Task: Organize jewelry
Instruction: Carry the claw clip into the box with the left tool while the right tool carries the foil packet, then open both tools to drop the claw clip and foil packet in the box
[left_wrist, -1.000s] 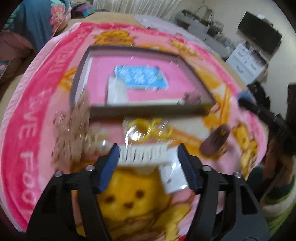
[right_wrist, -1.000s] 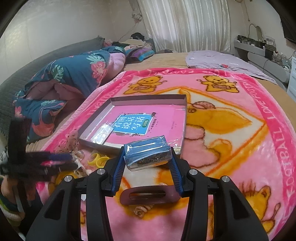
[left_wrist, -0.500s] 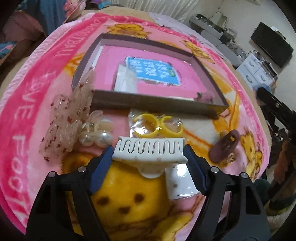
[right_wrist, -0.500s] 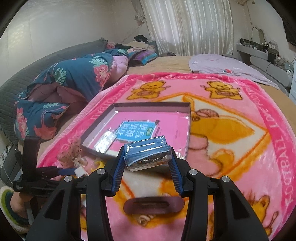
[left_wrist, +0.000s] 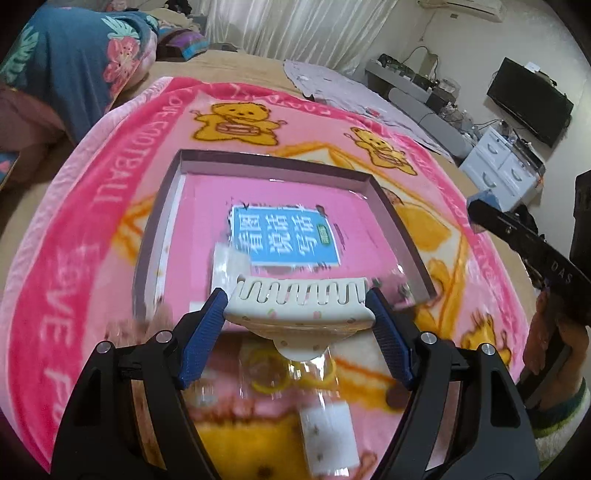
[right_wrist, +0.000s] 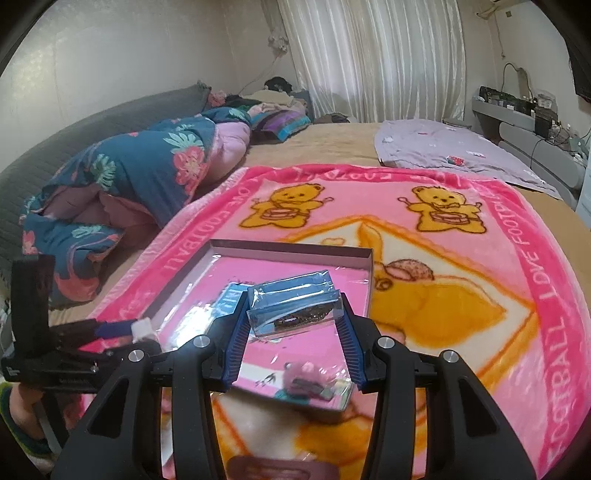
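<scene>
Your left gripper (left_wrist: 297, 314) is clamping a white clip (left_wrist: 298, 303), right gripper (right_wrist: 293, 325) gripping a blue packet (right_wrist: 294, 308), tray (right_wrist: 291, 253) lying ahead of both.

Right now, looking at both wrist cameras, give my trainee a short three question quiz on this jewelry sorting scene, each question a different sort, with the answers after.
1. True or false: the left gripper is empty.
2. Multiple choice: what does the right gripper hold? A) a yellow ring B) a clear packet with a blue card and a dark chain C) a pearl clip
3. Fill in: both carried items hang over the shallow ____ lying on the pink bear blanket.

Key
1. False; it grips the white hair claw clip.
2. B; the clear packet sits between its fingers.
3. Box; a pink booklet with a blue label lines its floor.
</scene>
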